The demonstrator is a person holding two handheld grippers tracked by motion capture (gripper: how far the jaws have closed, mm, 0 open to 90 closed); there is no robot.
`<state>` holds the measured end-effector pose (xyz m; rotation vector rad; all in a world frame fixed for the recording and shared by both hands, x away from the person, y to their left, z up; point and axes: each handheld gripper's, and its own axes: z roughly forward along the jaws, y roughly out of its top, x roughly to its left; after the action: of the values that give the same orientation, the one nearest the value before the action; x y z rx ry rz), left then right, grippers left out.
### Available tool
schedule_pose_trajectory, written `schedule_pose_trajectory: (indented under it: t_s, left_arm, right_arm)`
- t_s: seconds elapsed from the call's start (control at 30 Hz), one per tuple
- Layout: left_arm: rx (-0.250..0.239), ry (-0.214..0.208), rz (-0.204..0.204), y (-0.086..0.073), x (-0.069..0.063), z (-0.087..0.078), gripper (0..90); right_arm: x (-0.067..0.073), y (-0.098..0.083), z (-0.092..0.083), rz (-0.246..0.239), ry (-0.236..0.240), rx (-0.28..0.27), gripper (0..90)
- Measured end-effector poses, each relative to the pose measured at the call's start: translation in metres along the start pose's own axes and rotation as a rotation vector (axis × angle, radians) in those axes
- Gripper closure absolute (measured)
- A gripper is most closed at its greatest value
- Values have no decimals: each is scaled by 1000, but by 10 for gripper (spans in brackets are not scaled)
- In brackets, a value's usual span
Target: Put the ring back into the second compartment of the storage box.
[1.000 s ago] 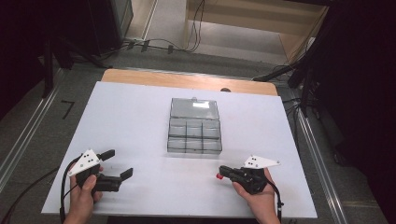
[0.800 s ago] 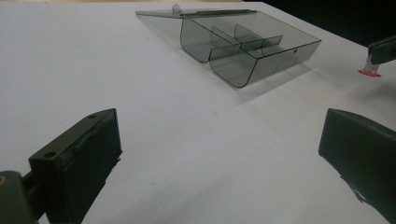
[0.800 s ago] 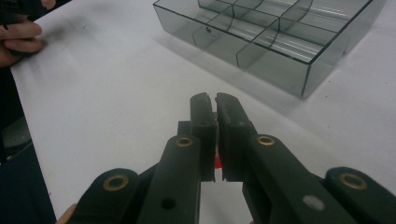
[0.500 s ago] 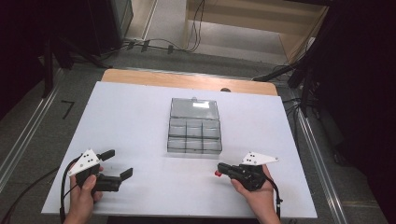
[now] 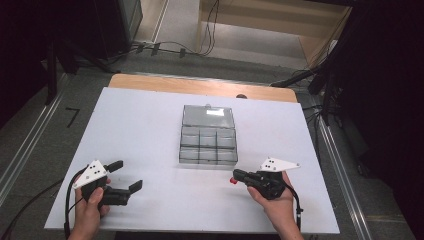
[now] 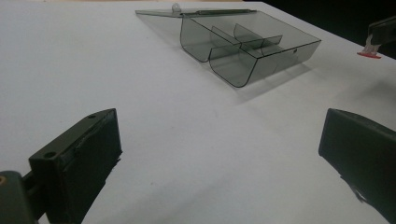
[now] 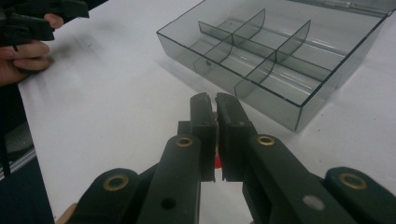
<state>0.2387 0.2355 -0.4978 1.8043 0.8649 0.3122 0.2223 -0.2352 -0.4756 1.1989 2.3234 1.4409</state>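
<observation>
A smoke-grey clear box [image 5: 207, 161] with several empty compartments stands mid-table, its lid folded flat behind it. I also see the box [image 6: 247, 46] in the left gripper view and close ahead [image 7: 280, 51] in the right gripper view. My left gripper [image 5: 125, 175] rests near the front left of the table, jaws wide open [image 6: 219, 116] with bare tabletop between them. My right gripper [image 5: 236, 176] lies just in front of the box's right corner, jaws [image 7: 215, 100] shut on a small red piece [image 5: 232, 179] that pokes out at the tip [image 7: 217, 161].
The white tabletop [image 5: 150, 125] has a wooden strip [image 5: 200, 87] along its far edge. Cables and dark stands lie on the floor beyond. Metal rails run along both sides of the table. From the left gripper view the right gripper [image 6: 380, 30] and red piece [image 6: 369, 54] sit far right.
My right gripper has crept slightly forward toward the box, carrying the red piece with it. The left gripper and the box have stayed where they were.
</observation>
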Motion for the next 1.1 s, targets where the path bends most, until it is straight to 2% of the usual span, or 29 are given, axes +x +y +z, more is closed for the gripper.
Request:
schedule_pose_trajectory:
  t_s: [0.33, 1.1]
  left_arm:
    - [0, -1, 0, 0, 0, 0, 0]
    - [3, 0, 7, 0, -1, 0, 0]
  right_arm:
    - [-1, 9, 2, 3, 6, -10, 841]
    - [-3, 33, 9, -23, 10, -11, 841]
